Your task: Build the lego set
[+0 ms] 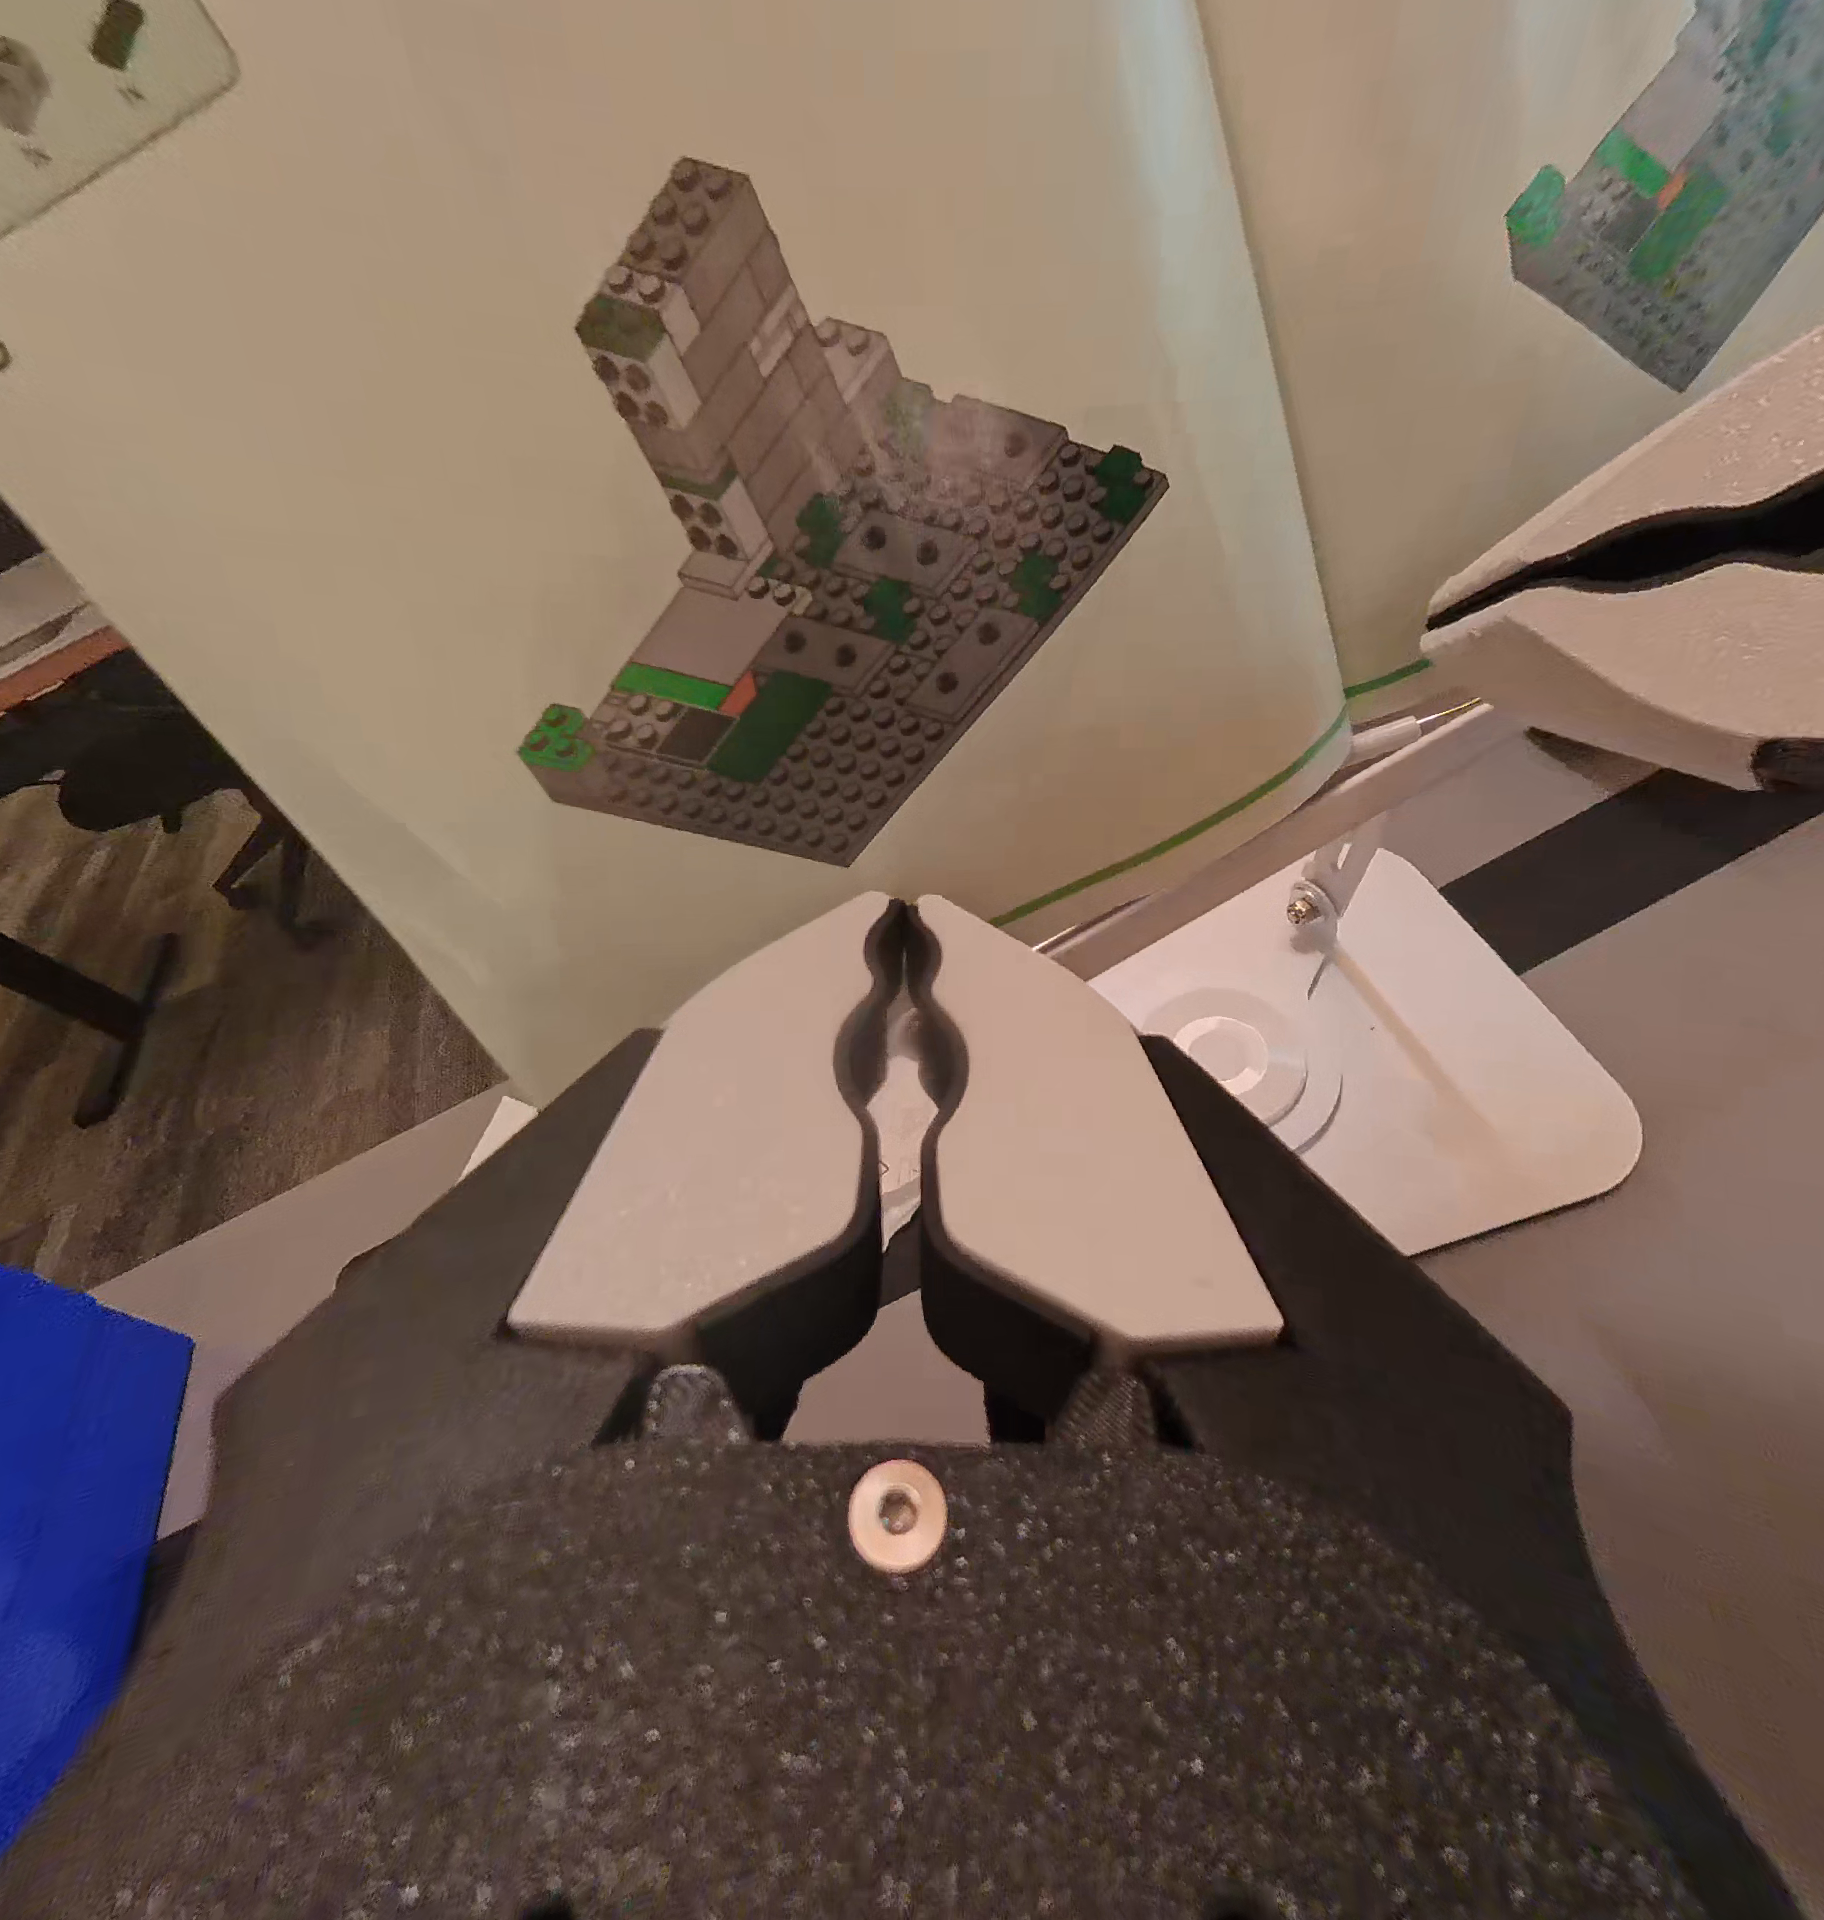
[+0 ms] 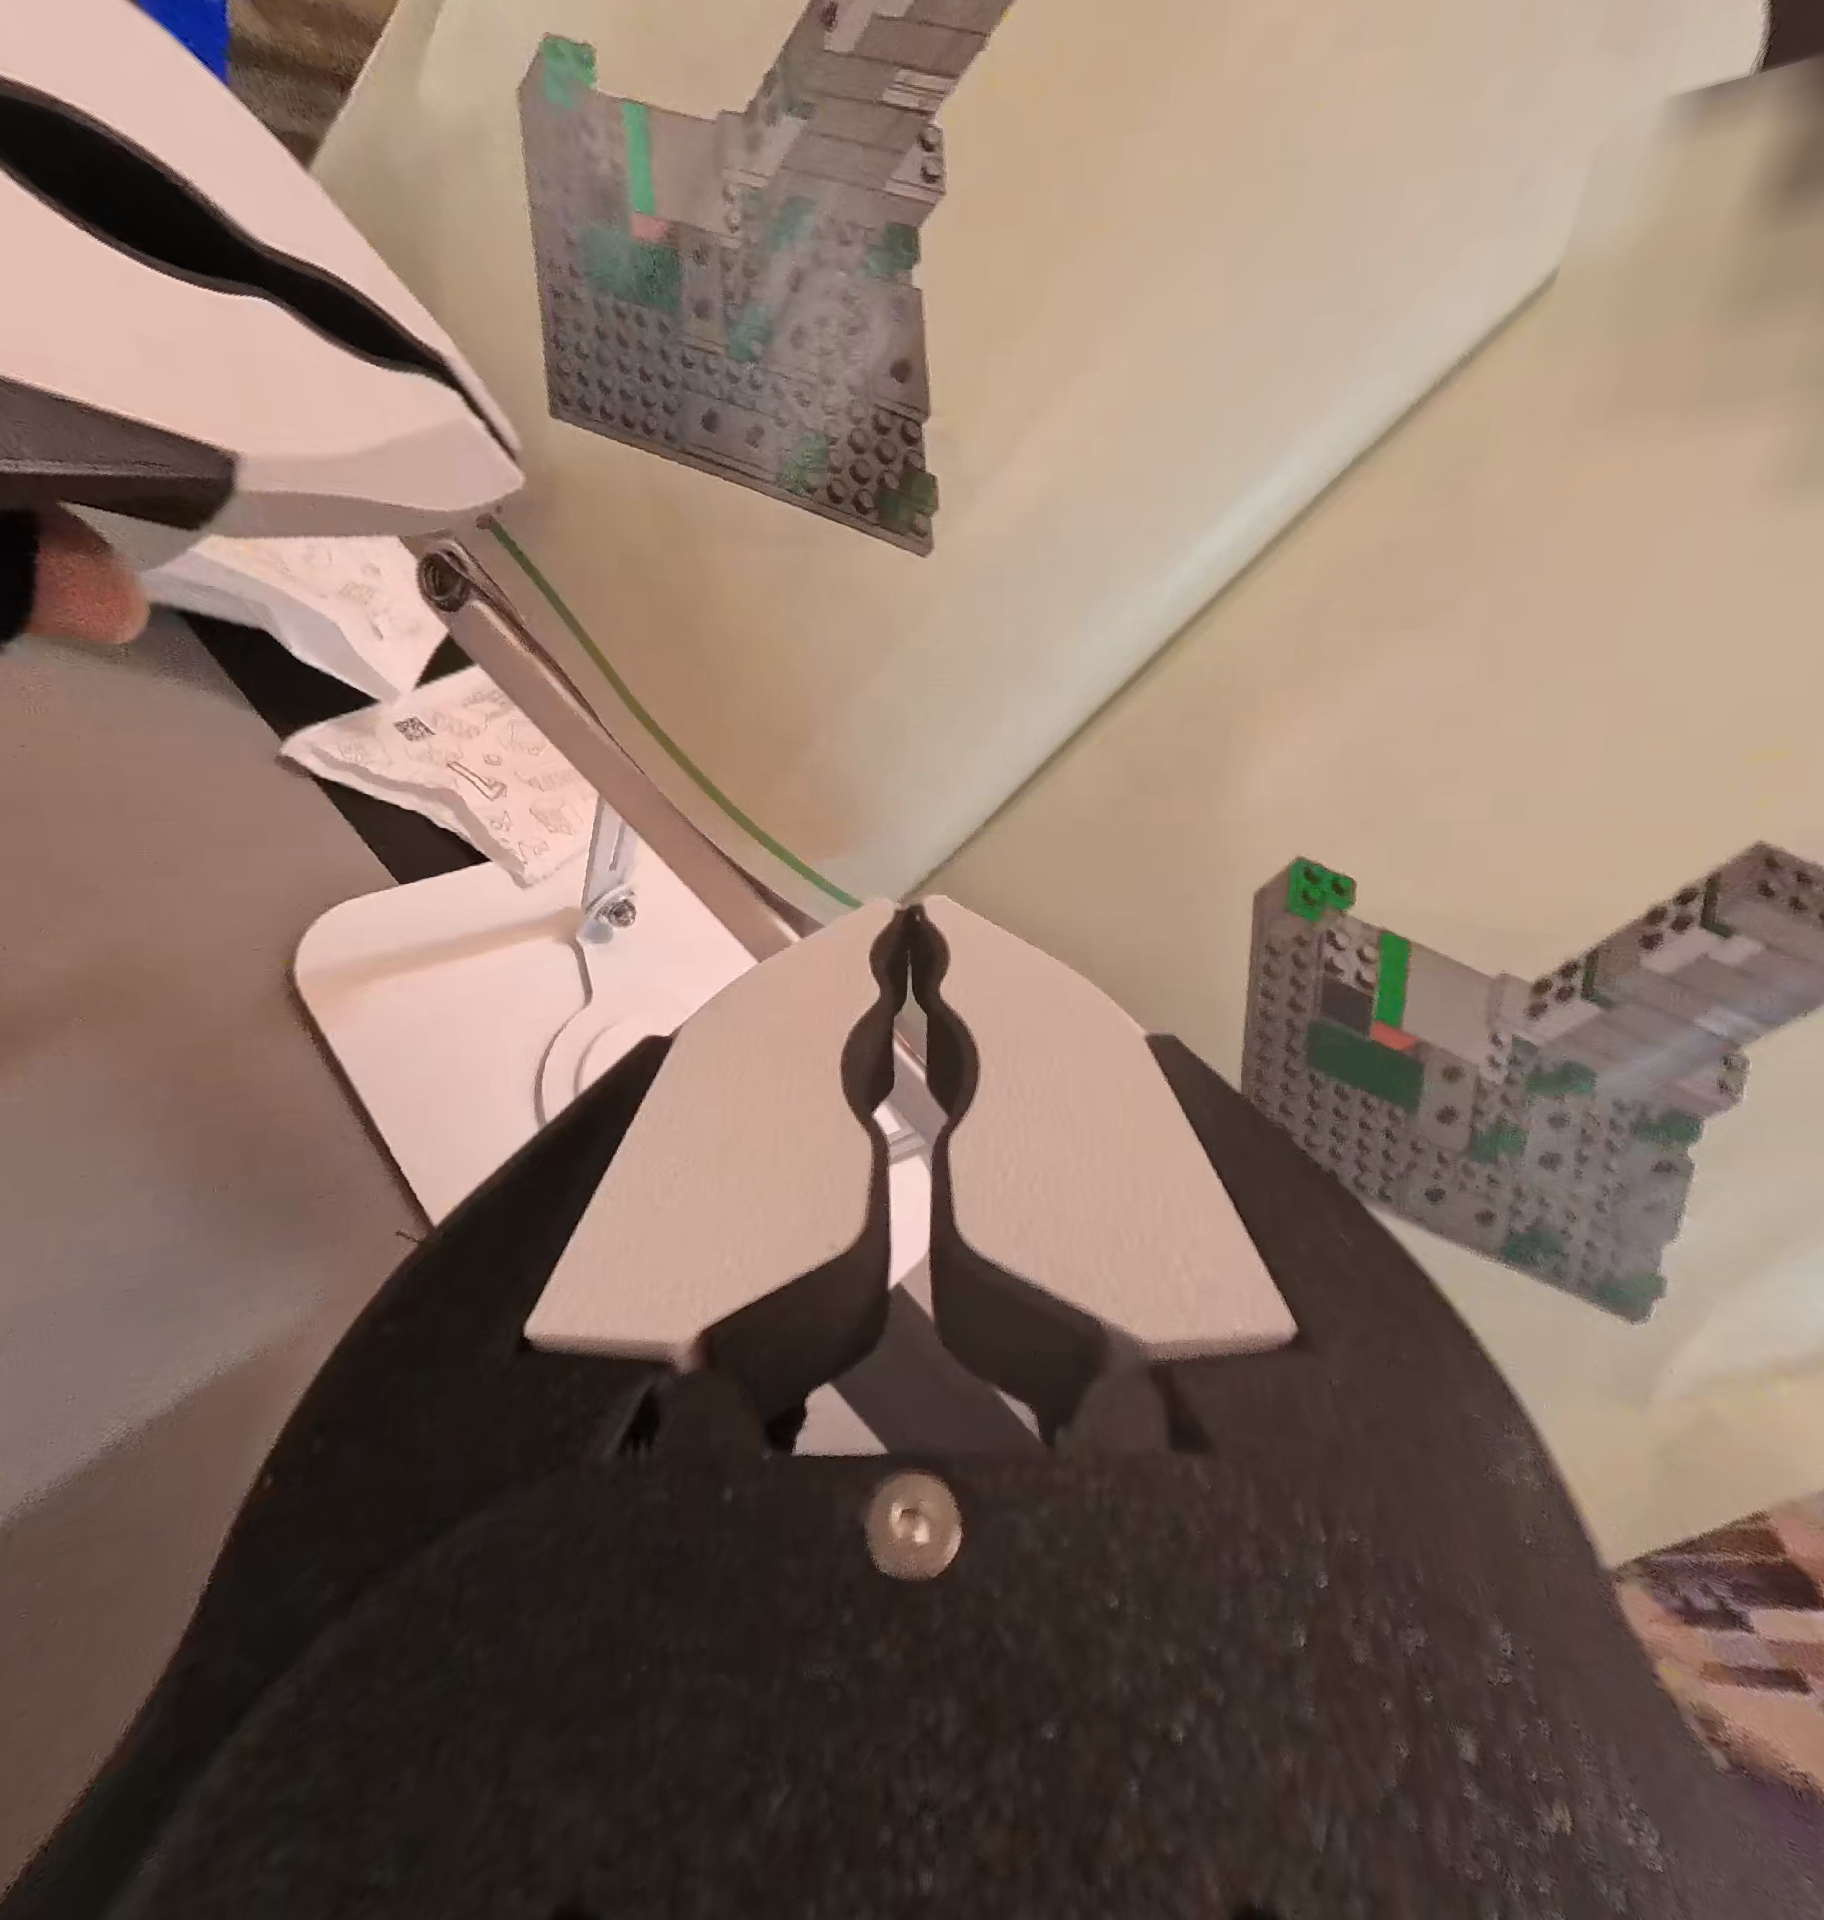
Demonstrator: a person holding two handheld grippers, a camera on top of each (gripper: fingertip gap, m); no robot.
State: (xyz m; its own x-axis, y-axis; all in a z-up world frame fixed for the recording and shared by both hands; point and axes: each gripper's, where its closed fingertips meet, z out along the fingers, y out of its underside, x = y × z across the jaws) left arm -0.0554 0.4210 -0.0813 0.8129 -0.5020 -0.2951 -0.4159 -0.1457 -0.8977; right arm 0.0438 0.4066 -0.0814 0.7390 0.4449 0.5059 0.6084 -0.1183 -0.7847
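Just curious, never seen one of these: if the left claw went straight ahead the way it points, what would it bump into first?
Probably the pale open instruction booklet propped right ahead of the shut left claw; depth is hard to judge.

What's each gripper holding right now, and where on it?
Nothing. Left gripper and right gripper both have their tongs shut on empty air, tips close to the instruction booklet on its white stand.
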